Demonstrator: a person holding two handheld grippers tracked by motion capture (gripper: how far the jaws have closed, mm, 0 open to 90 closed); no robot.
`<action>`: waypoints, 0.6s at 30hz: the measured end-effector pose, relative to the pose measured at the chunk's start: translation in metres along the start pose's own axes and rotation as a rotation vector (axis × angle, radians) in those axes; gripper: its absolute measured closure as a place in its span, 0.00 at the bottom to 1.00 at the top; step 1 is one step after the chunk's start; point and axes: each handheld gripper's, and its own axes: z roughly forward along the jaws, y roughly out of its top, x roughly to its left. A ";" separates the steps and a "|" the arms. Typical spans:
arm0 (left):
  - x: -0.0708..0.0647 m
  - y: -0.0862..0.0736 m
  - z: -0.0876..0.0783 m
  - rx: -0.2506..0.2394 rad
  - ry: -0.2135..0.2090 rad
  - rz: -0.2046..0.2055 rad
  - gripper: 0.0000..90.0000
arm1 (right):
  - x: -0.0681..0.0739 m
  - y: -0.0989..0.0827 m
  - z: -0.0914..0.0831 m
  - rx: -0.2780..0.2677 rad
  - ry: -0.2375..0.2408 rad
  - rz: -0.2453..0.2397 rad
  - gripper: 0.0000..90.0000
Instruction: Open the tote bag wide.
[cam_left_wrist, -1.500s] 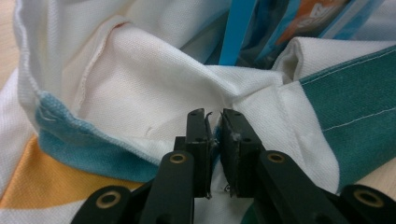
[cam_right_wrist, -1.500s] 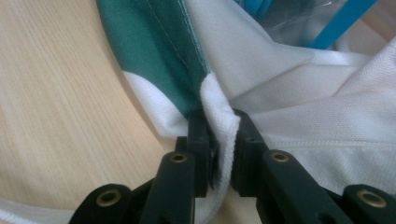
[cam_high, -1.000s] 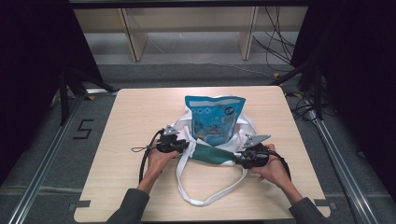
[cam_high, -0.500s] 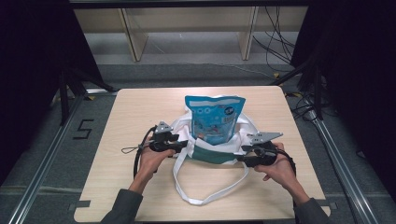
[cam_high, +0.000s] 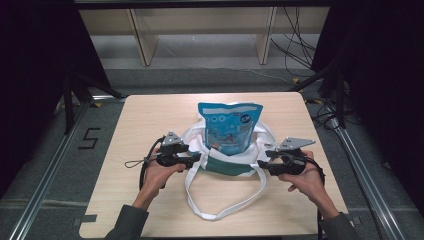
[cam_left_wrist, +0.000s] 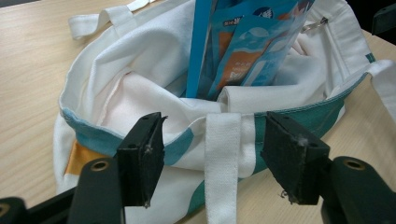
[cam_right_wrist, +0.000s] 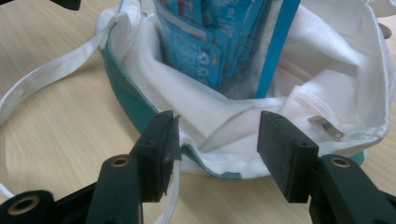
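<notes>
A white and teal tote bag (cam_high: 225, 169) lies on the wooden table (cam_high: 150, 115), with a blue snack pouch (cam_high: 229, 127) standing upright in its mouth. My left gripper (cam_high: 197, 158) is at the bag's left rim, my right gripper (cam_high: 262, 165) at its right rim. In the left gripper view the left gripper (cam_left_wrist: 215, 140) is open, its jaws having just been opening; the rim and a white strap (cam_left_wrist: 223, 154) lie between the pads, not pressed. My right gripper (cam_right_wrist: 217, 135) has likewise just been opening and stands open around a fold of the rim (cam_right_wrist: 219, 126).
The bag's long white handle loop (cam_high: 220, 212) trails toward the table's near edge. A small metal clasp (cam_right_wrist: 325, 127) sits inside the bag's rim. Metal rails (cam_high: 50, 170) run along both sides of the table. Cables (cam_high: 300, 55) lie at the back right.
Both grippers have opened, let go of the bag's rim, risen a little and drawn slightly outward. The bag and pouch stay in place.
</notes>
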 end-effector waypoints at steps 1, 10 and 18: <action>0.000 0.000 0.000 0.000 0.000 0.000 0.41 | 0.000 0.000 -0.001 0.003 0.005 0.004 0.52; -0.005 -0.005 -0.012 0.013 -0.021 0.020 0.36 | 0.000 0.000 -0.004 -0.001 0.006 -0.026 0.49; -0.008 -0.012 -0.024 -0.008 -0.038 0.007 0.34 | 0.003 -0.001 -0.007 -0.007 -0.002 -0.008 0.44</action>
